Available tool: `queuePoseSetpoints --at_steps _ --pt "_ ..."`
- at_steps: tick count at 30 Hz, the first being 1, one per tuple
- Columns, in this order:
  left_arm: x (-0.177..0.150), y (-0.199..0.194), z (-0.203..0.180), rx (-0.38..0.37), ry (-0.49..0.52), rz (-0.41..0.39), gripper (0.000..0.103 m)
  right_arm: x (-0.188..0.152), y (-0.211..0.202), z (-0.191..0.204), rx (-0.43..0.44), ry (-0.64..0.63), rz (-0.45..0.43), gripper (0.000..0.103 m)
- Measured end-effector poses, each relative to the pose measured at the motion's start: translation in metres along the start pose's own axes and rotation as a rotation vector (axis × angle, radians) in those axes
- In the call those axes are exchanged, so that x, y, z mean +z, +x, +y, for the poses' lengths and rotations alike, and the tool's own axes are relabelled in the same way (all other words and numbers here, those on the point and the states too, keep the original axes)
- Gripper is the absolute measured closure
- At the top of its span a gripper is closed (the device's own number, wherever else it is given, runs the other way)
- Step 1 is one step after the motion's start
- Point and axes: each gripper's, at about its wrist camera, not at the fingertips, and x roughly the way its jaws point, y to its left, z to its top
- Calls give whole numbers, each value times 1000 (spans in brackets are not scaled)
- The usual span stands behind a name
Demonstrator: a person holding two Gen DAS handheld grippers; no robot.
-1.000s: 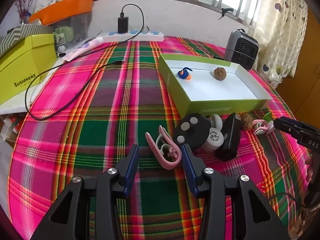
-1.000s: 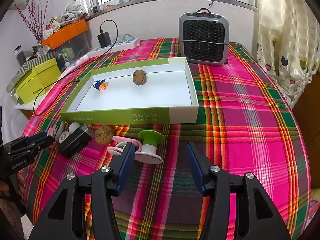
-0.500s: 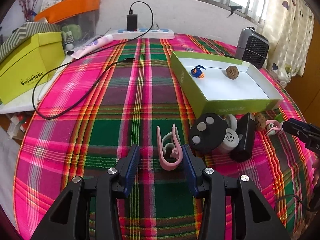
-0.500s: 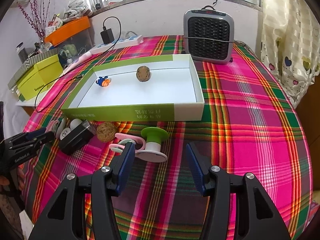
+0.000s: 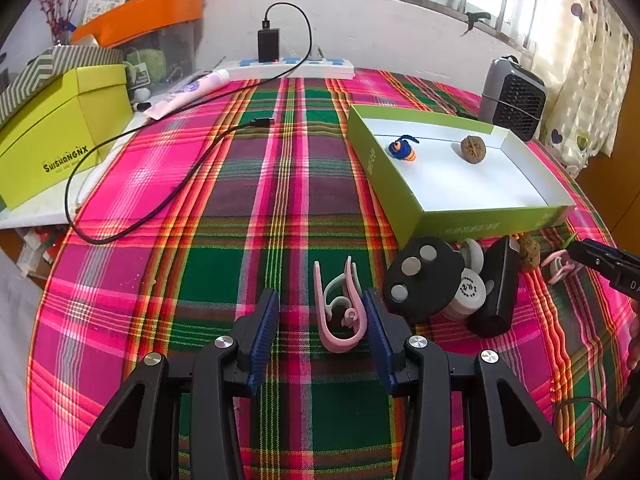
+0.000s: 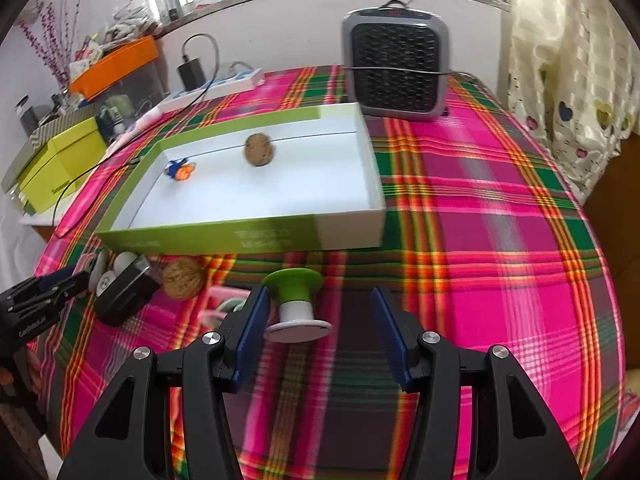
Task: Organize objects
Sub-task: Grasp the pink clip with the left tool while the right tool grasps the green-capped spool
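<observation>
A pink clip (image 5: 340, 312) lies on the plaid cloth between my open left gripper's (image 5: 318, 320) fingers, close to the right finger. Right of it sit a black disc (image 5: 422, 276), a white roll (image 5: 466, 292), a black block (image 5: 496, 292) and a walnut (image 5: 529, 252). My open right gripper (image 6: 318, 320) has a green-and-white spool (image 6: 296, 300) standing between its fingers, near the left one. A second pink clip (image 6: 222, 304) and the walnut (image 6: 183, 278) lie left of the spool. The green tray (image 6: 248, 236) holds a blue-orange toy (image 6: 179, 170) and another walnut (image 6: 259, 149).
A grey heater (image 6: 396, 68) stands behind the tray. A yellow-green box (image 5: 52, 132), an orange-lidded bin (image 5: 140, 16), a power strip with charger (image 5: 272, 60) and a black cable (image 5: 168, 188) occupy the left and back. The table edge curves close on the right.
My left gripper has moved forward and turned so the pink clip now lies between its fingers. My right gripper has moved forward so that the spool now stands between its fingers.
</observation>
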Motion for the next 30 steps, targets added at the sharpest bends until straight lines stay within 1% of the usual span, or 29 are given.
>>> queuePoseSetpoints --at_steps 4,6,15,21,25,30 --pt "1 1 -1 8 -4 3 61 1 1 3 -2 -30 1 49" --pt "1 1 -1 9 -3 2 61 2 1 4 14 -43 10 49" --pt "0 1 -2 15 3 -3 61 4 -4 -15 -6 14 -3 49" --pt "0 2 -2 19 5 -2 61 6 0 -16 -8 10 0 49" --pt "0 2 -3 31 13 -1 61 6 7 -8 -1 -36 15 49" --pt "0 2 -3 32 12 -1 61 6 14 -7 0 -50 30 50"
